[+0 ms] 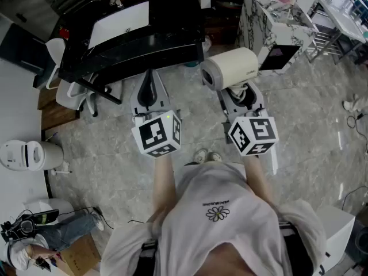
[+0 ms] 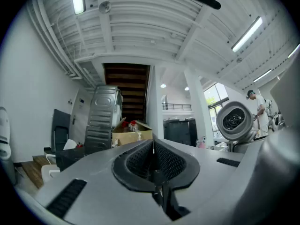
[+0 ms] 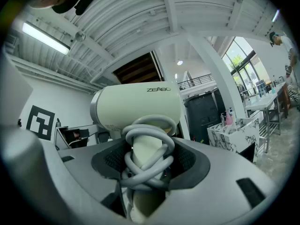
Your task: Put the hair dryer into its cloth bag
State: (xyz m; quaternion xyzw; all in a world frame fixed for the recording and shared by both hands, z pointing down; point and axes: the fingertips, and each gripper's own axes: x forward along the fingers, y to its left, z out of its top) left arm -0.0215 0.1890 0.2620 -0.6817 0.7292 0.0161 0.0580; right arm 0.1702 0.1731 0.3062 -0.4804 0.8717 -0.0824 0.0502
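A cream hair dryer (image 3: pixel 140 109) with its grey cord (image 3: pixel 149 161) wound round the handle is held level in my right gripper (image 3: pixel 145 165), whose jaws are shut on the handle and cord. In the head view the hair dryer (image 1: pixel 231 68) juts past the right gripper (image 1: pixel 240 96), barrel pointing left. My left gripper (image 1: pixel 148 91) is held beside it, shut, with nothing between its black pads (image 2: pixel 140 161). From the left gripper view the hair dryer (image 2: pixel 234 121) shows at the right, its rear grille facing me. No cloth bag is in any view.
A black desk (image 1: pixel 132 45) with a white board on it stands ahead, a white chair (image 1: pixel 75 94) at its left. A marble-patterned cabinet (image 1: pixel 276 22) stands at the right. I stand on a grey stone floor (image 1: pixel 310 125). A white appliance (image 1: pixel 29 154) sits at the left.
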